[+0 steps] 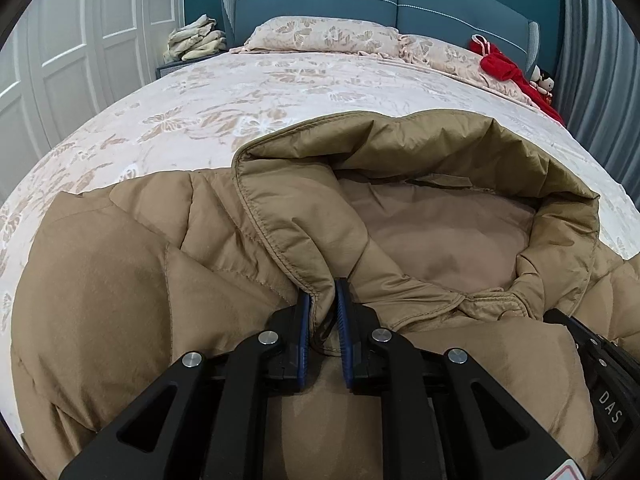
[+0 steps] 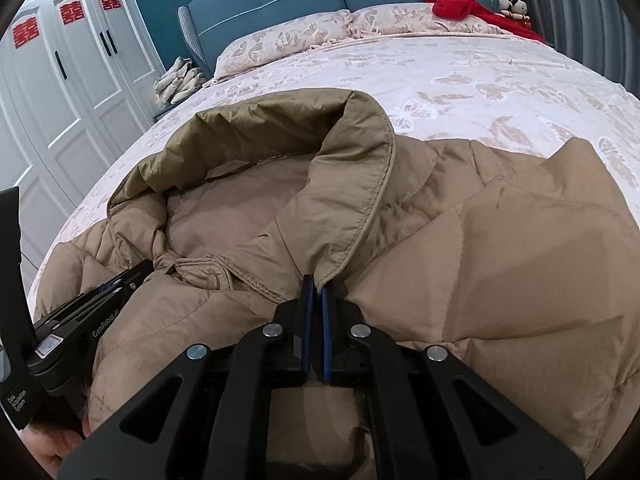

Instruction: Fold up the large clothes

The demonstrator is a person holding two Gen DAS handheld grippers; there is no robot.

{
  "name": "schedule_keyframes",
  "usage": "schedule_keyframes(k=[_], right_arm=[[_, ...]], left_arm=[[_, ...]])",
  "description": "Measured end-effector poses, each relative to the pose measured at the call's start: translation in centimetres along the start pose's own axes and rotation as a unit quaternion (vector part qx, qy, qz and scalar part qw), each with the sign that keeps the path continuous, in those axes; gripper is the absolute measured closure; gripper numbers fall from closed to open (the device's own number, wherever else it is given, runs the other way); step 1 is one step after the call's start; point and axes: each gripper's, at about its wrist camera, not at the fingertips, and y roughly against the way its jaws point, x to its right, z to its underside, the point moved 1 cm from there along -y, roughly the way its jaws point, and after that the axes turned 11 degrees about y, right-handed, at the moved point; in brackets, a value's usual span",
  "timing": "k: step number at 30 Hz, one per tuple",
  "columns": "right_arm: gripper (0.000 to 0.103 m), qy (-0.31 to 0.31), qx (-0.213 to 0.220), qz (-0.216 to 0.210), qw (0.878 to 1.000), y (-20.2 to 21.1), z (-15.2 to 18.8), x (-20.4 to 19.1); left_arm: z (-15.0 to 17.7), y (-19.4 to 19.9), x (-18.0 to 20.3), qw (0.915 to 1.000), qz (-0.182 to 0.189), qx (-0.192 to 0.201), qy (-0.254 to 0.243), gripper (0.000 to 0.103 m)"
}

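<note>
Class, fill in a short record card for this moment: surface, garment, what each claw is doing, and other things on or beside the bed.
surface: bed with a floral cover
garment: tan puffy coat, hood open and facing up
left claw: shut on the hood's edge
right claw: shut on the hood's other edge
pillows: two, at the headboard
red cloth: near the right pillow
wardrobe: white, beside the bed

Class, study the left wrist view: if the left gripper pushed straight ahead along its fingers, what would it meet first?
The left gripper is already clamped on the hood edge of the tan jacket, so it would probably press further into the hood fabric first.
</note>
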Motion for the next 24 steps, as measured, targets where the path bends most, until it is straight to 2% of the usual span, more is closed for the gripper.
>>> schedule_keyframes(k=[9, 12, 15, 17, 19, 21, 24], right_arm=[[0.103, 0.004, 0.005, 0.004, 1.000, 0.0, 0.1, -0.3], [0.100, -0.004, 0.003, -0.008, 1.000, 0.3, 0.0, 0.0], [0.090, -0.036, -0.019, -0.040, 0.998, 1.7, -0.6, 1.1], [0.069, -0.076, -0.026, -0.062, 0.995, 4.1, -0.5, 2.3], [0.065, -0.083, -0.011, -0.057, 0.995, 6.7, -0.8, 3.3], [0.065, -0.045, 0.000, -0.022, 0.999, 9.3, -2.8, 3.9], [0.067, -0.017, 0.005, -0.006, 1.000, 10.3, -7.4, 4.0]], left_arm=[[0.2, 0.1, 0.2, 1.0000, -0.003, 0.004, -0.002, 0.089], [0.1, 0.3, 0.0, 1.0000, 0.003, 0.000, 0.003, 0.088], [-0.8, 1.6, -1.1, 0.9989, 0.027, -0.027, 0.029, 0.081], [-1.5, 3.5, -2.2, 0.9972, 0.045, -0.044, 0.040, 0.063], [-3.0, 6.0, -3.3, 0.9977, 0.047, -0.033, 0.036, 0.057], [-5.6, 7.7, -3.7, 0.9997, 0.016, -0.005, 0.017, 0.057], [-10.7, 7.8, -3.3, 0.9997, -0.016, 0.007, 0.019, 0.057]])
